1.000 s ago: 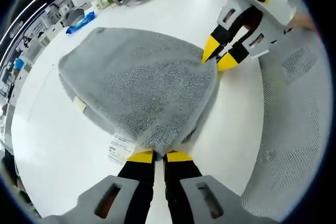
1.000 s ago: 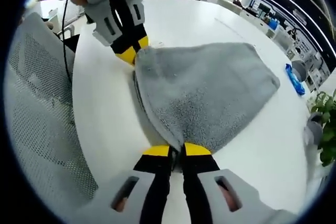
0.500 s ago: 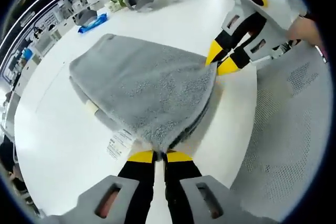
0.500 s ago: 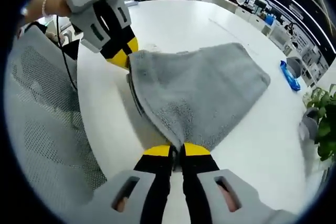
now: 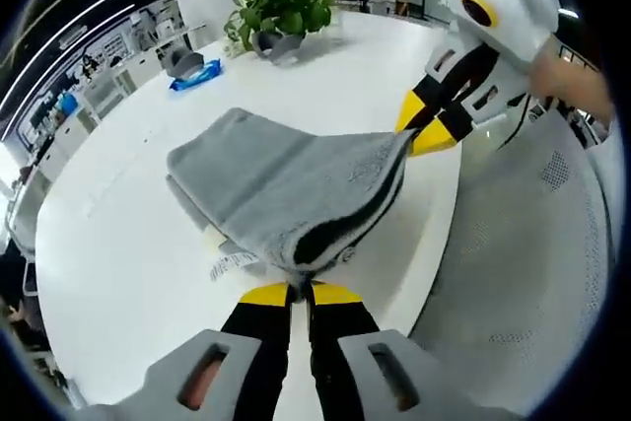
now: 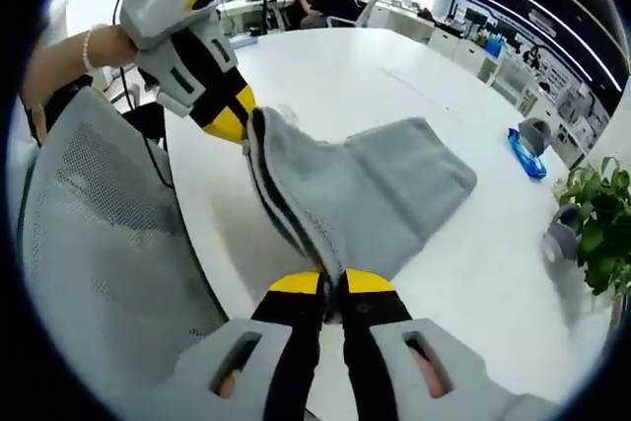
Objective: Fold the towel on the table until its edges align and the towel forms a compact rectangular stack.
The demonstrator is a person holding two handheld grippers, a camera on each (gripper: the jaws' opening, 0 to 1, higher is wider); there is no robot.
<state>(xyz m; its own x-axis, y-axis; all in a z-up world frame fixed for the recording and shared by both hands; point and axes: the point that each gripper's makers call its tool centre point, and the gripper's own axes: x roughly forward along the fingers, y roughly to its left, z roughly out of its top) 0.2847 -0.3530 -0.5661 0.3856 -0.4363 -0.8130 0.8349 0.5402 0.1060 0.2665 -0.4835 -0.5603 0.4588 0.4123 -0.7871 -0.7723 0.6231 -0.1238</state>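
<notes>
Left gripper view: the left gripper rises from the bottom with its yellow-tipped jaws pressed together on a near corner of the grey towel. A white label hangs from the towel's underside just left of the jaws. The towel is folded in several layers, its near edge lifted off the white worktop while its far part lies on the surface. At the towel's right corner the right gripper comes in from the upper right, jaws closed on the cloth, with a hand behind it. A grey mesh chair stands at the right, beside the worktop edge. Farther off on the worktop lie a blue packet and a potted plant.

In the right gripper view, the right gripper stands at the bottom, clamped on the near corner of the towel. The layered edge runs up and left from it to the left gripper, which pinches the other corner; a hand with a bead bracelet holds that gripper. The mesh chair lies to the left. The towel's far end rests on the worktop. Beyond, at the right, are the blue packet and the plant.
</notes>
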